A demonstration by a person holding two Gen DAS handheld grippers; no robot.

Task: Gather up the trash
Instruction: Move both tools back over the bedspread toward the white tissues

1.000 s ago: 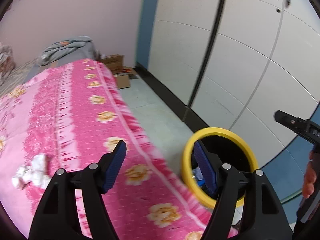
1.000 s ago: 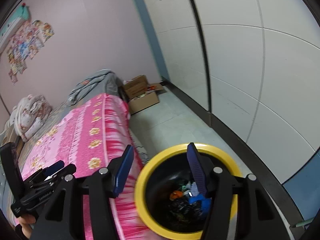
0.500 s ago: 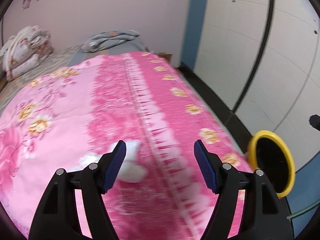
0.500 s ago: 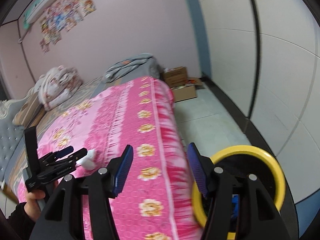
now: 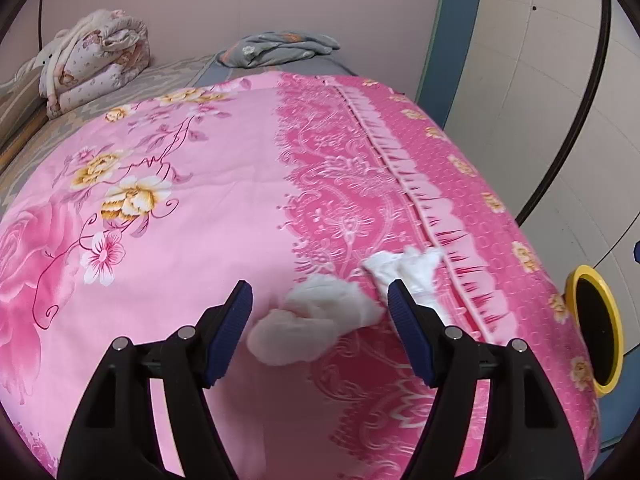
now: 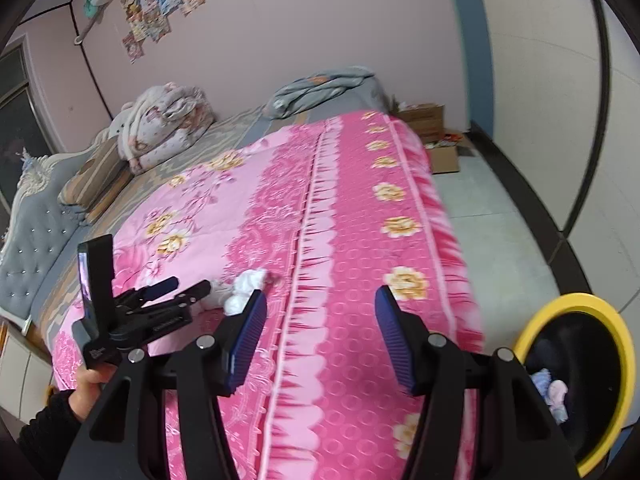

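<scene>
The left tongs (image 5: 320,304) hang with jaws apart just above crumpled white tissues (image 5: 316,322) lying on the pink floral bedspread (image 5: 180,208), nothing clamped. The right tongs (image 6: 320,312) are also apart and empty over the bedspread, with the yellow-rimmed bin (image 6: 624,364) on the floor beside the bed.

Black left gripper (image 5: 320,320), blue ribbed pads (image 5: 234,332), dark sleeve (image 6: 44,428)

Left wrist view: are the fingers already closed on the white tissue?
No, the left gripper has its fingers spread apart, with the white tissue lying loose on the pink bedspread between them.
</scene>
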